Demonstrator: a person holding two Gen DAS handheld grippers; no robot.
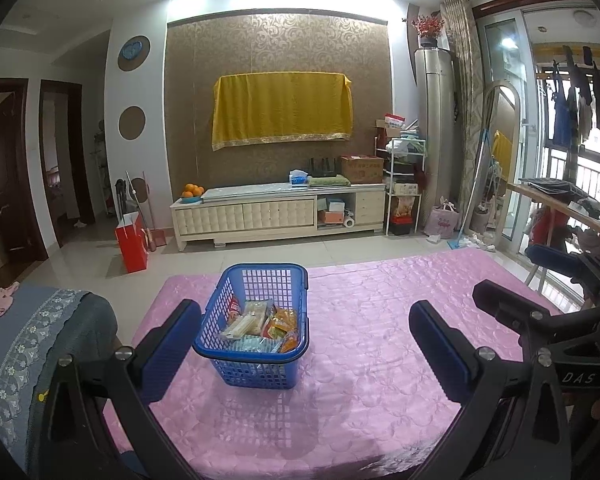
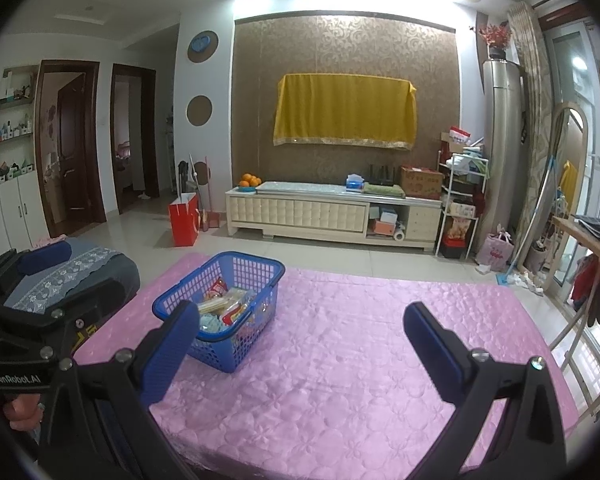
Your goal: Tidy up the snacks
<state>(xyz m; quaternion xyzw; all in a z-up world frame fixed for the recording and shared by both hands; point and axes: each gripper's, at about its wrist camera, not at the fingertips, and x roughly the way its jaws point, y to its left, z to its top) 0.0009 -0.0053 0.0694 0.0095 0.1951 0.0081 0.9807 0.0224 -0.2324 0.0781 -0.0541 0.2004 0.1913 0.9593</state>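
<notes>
Both grippers' fingers spread wide before snack-filled blue basket.

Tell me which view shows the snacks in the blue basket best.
The left wrist view: the snacks sit unobstructed inside the blue basket. In the right wrist view, the right tool's finger covers the basket's near corner and some packets.

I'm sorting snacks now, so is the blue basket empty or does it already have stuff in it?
Not empty. The blue basket stands upright on the pink cloth, with snack packets piled inside.

Blue basket alone on pink tabletop, open cloth right, grey armrest left
</notes>
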